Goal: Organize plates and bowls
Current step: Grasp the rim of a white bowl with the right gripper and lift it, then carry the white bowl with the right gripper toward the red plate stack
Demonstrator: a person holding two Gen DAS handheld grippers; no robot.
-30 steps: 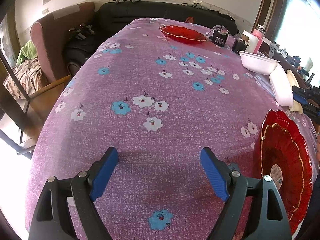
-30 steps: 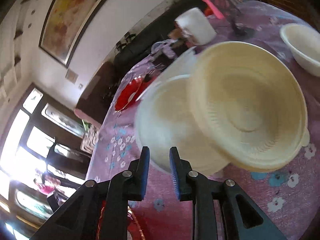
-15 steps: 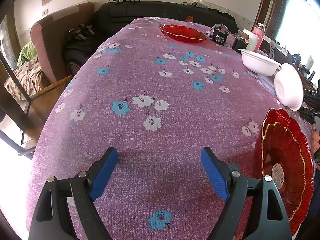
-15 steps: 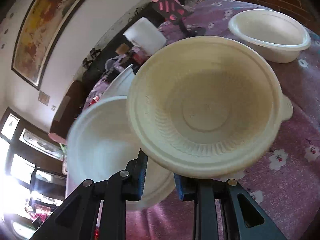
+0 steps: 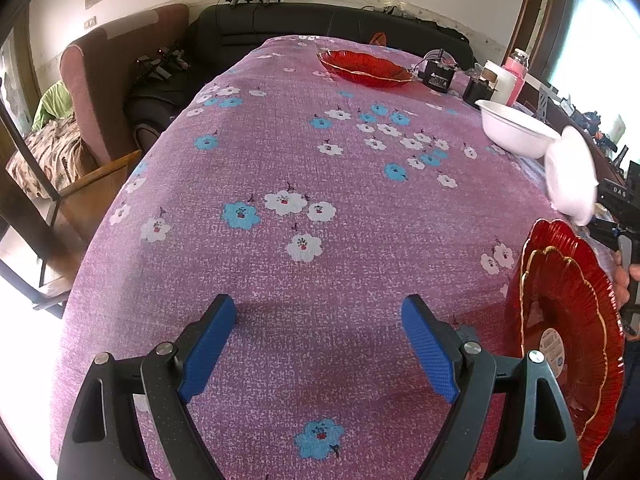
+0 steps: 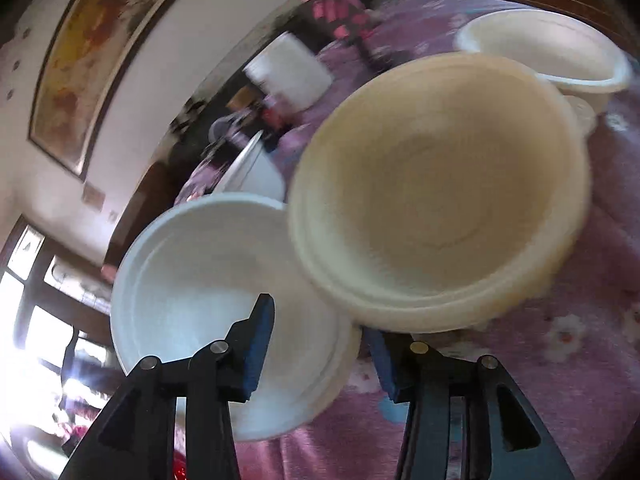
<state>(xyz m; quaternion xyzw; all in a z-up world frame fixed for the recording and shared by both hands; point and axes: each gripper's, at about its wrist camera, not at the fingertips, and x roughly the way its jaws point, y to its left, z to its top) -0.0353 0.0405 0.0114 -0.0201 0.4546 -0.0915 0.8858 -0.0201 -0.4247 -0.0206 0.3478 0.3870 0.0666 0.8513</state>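
The cream bowl (image 6: 440, 184) is tipping its mouth toward the right wrist camera, its rim tilted rather than level, and it is lying partly over the white bowl (image 6: 208, 300), which is also facing the camera with its mouth turned up and toward the lens. Both are blurred, so whether the cream bowl is resting on the cloth (image 6: 560, 380) or hanging clear of it is hard to say. The right gripper (image 6: 324, 356) is pointing down at a slant toward the table, and its jaws are opening; the two rims are sitting between the blue pads and the pads no longer seem to be pressing on them. A third bowl (image 6: 548, 48), white and upright, is standing at two o'clock from the cream one. The left gripper (image 5: 318, 344) is aiming steeply down at the cloth, its jaws standing wide apart with nothing between them. In the left wrist view the stacked red plates (image 5: 568, 340) are lying at three o'clock near the table edge, a single red plate (image 5: 362, 68) is sitting at twelve o'clock at the far end, and the white bowl is showing edge-on at two o'clock. The plates are ribbed, glossy and gold-rimmed; the bowls are plain and matte.
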